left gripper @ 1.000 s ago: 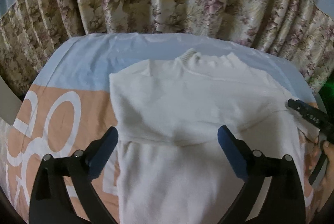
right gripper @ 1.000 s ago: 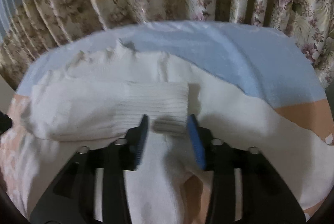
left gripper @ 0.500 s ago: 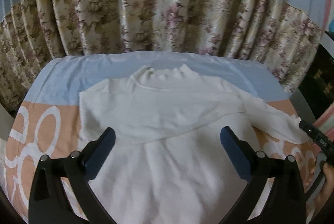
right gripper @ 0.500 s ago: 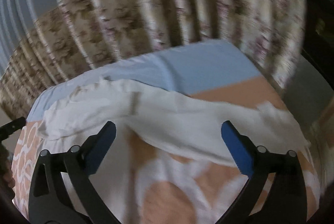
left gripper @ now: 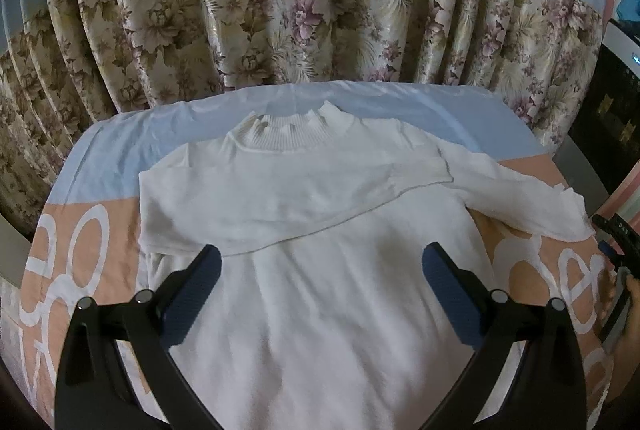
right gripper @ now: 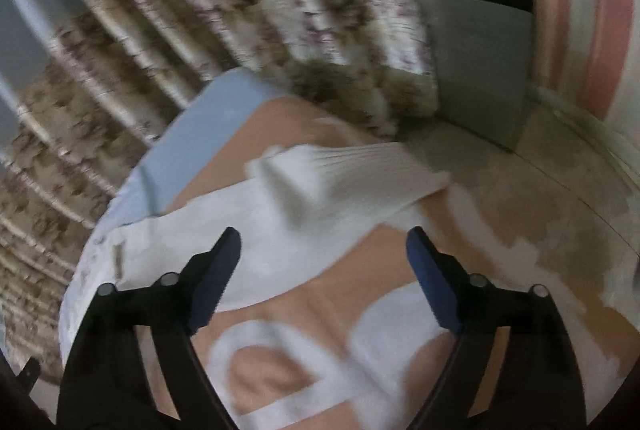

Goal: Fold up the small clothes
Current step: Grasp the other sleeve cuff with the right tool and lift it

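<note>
Right wrist view, blurred: right tool (right gripper: 323,252) wide, empty, jaws just narrowing; the sweater's (left gripper: 320,250) cuff (right gripper: 352,169) lies ahead, probably loose. Left tool (left gripper: 320,276) wide over its body. Pinch that cuff squarely.

No legible text; bedsheet (left gripper: 86,165) white lettering unreadable.

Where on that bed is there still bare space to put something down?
Bare cover: the blue strip between the sweater's collar and the curtain, and the patterned orange patch left of the sweater. The middle and right, under the outstretched sleeve, are taken.
</note>
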`<state>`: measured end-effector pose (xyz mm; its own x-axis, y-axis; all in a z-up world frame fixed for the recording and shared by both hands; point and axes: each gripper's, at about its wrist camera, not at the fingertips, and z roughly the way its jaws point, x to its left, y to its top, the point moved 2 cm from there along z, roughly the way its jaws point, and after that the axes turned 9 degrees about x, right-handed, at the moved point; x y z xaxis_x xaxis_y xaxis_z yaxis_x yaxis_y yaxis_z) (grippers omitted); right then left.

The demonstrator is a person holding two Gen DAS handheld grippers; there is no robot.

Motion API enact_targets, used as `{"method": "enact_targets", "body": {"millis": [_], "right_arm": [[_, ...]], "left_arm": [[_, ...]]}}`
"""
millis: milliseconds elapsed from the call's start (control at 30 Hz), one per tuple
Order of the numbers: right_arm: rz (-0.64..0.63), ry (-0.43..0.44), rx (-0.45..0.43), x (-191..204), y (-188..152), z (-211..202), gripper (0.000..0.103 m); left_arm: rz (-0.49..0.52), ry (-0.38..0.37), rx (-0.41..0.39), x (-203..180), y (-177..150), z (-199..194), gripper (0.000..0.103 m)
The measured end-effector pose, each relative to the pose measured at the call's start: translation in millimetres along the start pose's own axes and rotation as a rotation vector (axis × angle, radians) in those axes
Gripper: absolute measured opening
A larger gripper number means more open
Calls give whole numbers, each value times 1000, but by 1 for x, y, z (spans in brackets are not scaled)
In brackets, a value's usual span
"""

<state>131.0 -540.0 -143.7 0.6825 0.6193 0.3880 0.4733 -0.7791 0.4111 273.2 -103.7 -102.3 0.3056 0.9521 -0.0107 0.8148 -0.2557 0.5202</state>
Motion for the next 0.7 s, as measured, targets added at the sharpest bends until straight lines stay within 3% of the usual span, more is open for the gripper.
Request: {"method": "enact_targets", "body": {"millis": [267, 333, 400, 600, 700], "right_arm": [[25, -11, 4, -14, 7, 13, 71], [27, -1, 5, -13, 10, 17, 49], [4, -46, 5, -12, 12, 20, 32], [-77, -101, -5, -2, 12, 20, 13], [-151, -120, -44, 19, 8, 9, 10]], "left_arm": [[-17, 17, 15, 7, 2, 7, 101], [-27, 11, 20, 10, 2, 9, 101], [-25, 13, 26, 11, 2, 11, 101], [-23, 22, 31, 16, 4, 20, 101], [-25, 14, 35, 21, 5, 26, 101]]}}
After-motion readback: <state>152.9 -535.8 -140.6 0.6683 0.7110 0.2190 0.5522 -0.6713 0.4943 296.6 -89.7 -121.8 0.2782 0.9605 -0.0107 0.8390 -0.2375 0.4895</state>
